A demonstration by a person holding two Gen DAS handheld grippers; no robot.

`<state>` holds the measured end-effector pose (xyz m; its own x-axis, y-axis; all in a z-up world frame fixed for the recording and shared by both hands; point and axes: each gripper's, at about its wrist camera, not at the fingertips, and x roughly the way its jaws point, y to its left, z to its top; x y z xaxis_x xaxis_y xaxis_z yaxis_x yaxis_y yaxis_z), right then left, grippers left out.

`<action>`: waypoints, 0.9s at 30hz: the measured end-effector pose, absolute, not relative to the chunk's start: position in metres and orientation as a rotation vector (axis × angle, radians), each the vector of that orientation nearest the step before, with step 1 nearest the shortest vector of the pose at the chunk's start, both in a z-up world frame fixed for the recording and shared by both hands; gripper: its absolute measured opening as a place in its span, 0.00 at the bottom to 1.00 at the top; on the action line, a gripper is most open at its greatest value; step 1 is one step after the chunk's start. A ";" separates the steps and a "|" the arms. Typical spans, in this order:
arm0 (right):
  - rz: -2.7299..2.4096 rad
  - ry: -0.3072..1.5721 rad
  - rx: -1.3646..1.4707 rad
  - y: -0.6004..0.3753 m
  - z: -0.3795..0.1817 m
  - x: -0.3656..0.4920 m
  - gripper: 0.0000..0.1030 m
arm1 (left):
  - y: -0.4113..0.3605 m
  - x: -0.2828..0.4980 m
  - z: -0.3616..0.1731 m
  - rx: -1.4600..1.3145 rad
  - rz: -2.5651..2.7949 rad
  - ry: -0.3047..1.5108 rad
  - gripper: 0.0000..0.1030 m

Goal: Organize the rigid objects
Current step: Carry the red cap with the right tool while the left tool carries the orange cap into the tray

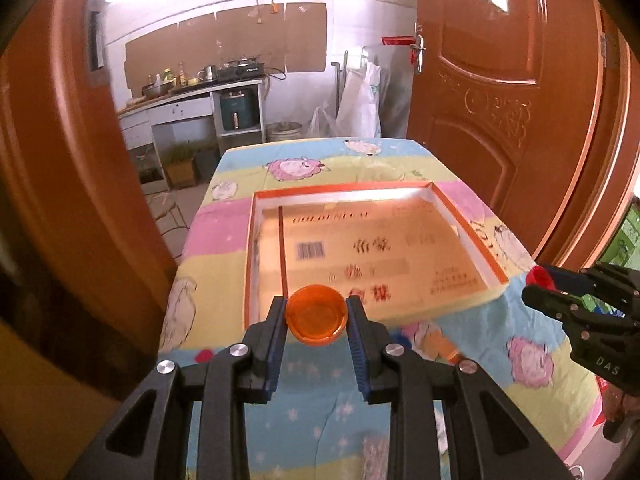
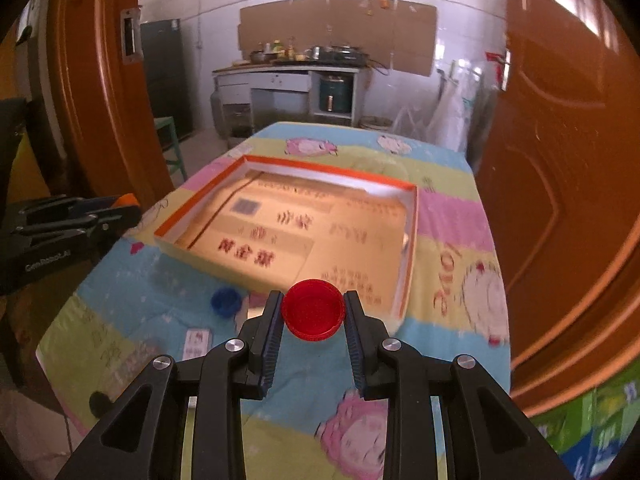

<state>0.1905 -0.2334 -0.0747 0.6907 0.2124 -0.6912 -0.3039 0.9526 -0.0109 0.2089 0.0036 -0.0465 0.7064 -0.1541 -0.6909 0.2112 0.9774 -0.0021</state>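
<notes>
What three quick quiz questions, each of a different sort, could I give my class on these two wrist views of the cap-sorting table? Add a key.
1. True or false: the left gripper holds the orange cap between its fingers.
2. Multiple choice: the blue cap lies (a) inside the box, (b) on the tablecloth in front of the box, (c) in the right gripper.
3. Fill the gap: the right gripper is shut on the ____ cap.

Key
1. True; the cap sits clamped between both pads.
2. b; it rests on the patterned tablecloth, just outside the near wall of the orange-rimmed box.
3. Red.
</notes>
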 end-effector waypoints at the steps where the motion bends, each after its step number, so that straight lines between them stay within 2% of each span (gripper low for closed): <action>1: 0.297 0.757 -0.131 -0.233 -0.072 0.200 0.29 | 0.001 0.218 -0.045 0.081 -0.205 0.764 0.29; 13: 0.329 0.856 -0.121 -0.232 -0.090 0.298 0.29 | -0.011 0.287 -0.066 0.074 -0.220 0.816 0.29; 27: 0.318 0.963 -0.110 -0.218 -0.138 0.358 0.29 | -0.011 0.333 -0.111 0.058 -0.182 0.892 0.29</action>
